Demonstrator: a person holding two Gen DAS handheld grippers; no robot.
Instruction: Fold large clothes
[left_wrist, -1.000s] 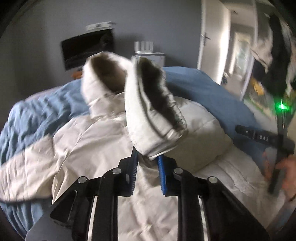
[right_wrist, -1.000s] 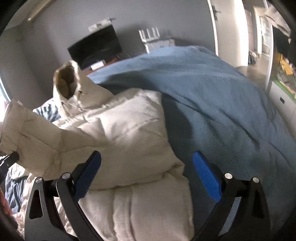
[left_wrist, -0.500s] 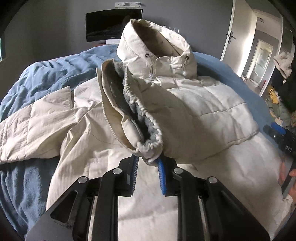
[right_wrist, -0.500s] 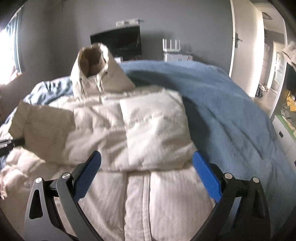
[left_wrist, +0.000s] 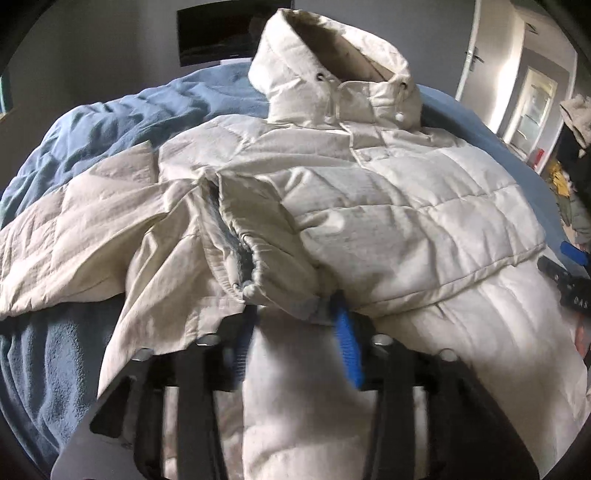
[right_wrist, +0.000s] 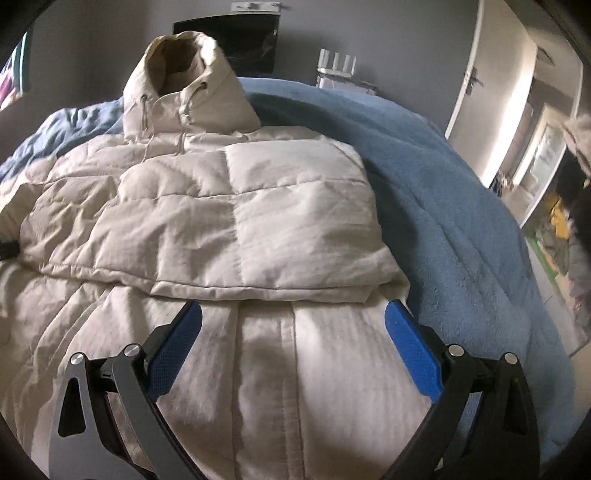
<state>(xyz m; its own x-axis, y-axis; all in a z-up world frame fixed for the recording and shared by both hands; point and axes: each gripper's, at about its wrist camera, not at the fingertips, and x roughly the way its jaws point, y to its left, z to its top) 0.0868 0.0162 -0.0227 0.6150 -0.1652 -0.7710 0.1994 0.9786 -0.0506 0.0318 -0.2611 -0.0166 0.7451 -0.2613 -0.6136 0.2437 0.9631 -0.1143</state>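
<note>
since a second earlier the sleeve cuff (left_wrist: 255, 254) had come down from mid-air onto the chest of the cream puffer jacket (left_wrist: 388, 206), which lay face up on the blue blanket (left_wrist: 110, 122). left of the jacket's zip, the left gripper (left_wrist: 295, 332) was opening, the cuff resting between its jaws. the jacket looked light, soft and springy, best taken by its hem. right of the zip, the right gripper (right_wrist: 295, 343) hung spread and empty.
</note>
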